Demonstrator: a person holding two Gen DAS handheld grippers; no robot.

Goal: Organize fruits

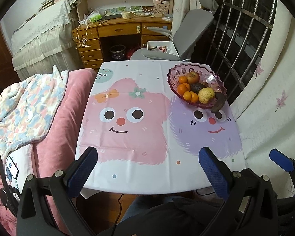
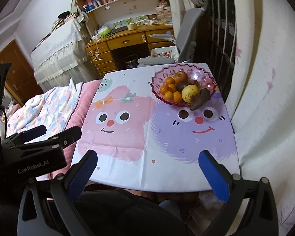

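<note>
Left wrist view: left hand-held gripper (image 1: 148,168) is spread wide over the desk's (image 1: 139,173) near edge, nothing between its jaws. Right hand-held gripper (image 2: 148,169) is the same. All the fruits (image 1: 198,91) sit in the bowl (image 1: 174,76) at the far right corner.

My right gripper (image 1: 281,162) shows only one blue tip at the left camera's edge. The avocado (image 1: 198,87) sits half buried among oranges (image 1: 187,93).

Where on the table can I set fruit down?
Bare cloth over the pink star face and the purple face, out to the near edge. Crowded only at the far right corner: the pink bowl, its banana overhanging.
</note>
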